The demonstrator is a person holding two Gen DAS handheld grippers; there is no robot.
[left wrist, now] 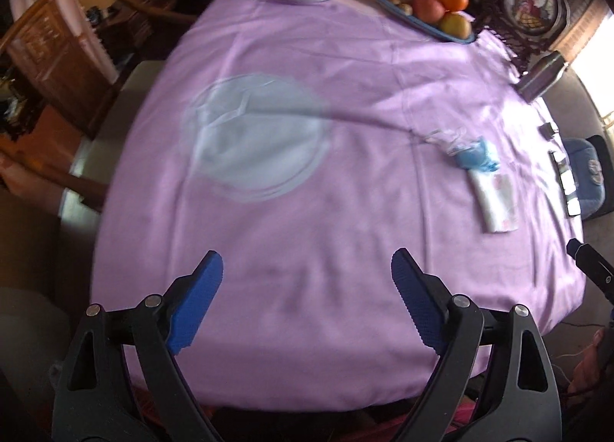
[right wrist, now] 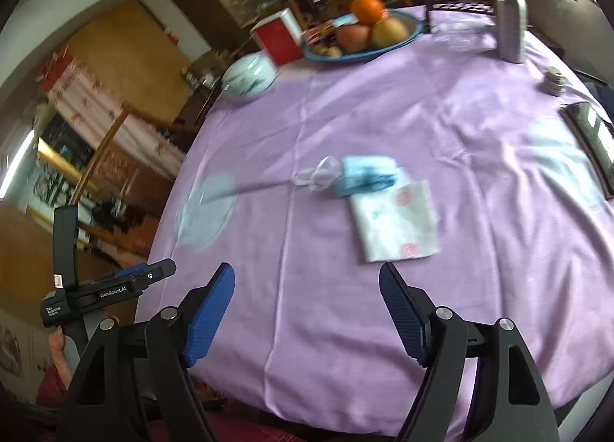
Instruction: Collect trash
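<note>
Ahead of right gripper (right wrist: 307, 307), jaws wide (nothing between): blue wrapper (right wrist: 366, 175), folded napkin (right wrist: 397, 225).

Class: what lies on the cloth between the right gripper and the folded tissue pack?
Nothing. In the right wrist view only bare purple cloth separates the open right gripper from the tissue pack.

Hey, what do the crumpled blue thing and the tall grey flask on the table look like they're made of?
Crumpled blue thing: probably thin plastic film or a wrapper, judging by soft wrinkles and a clear crinkly bit beside it. Tall grey flask: likely brushed metal, with a dull silver sheen; blur leaves it uncertain.
</note>
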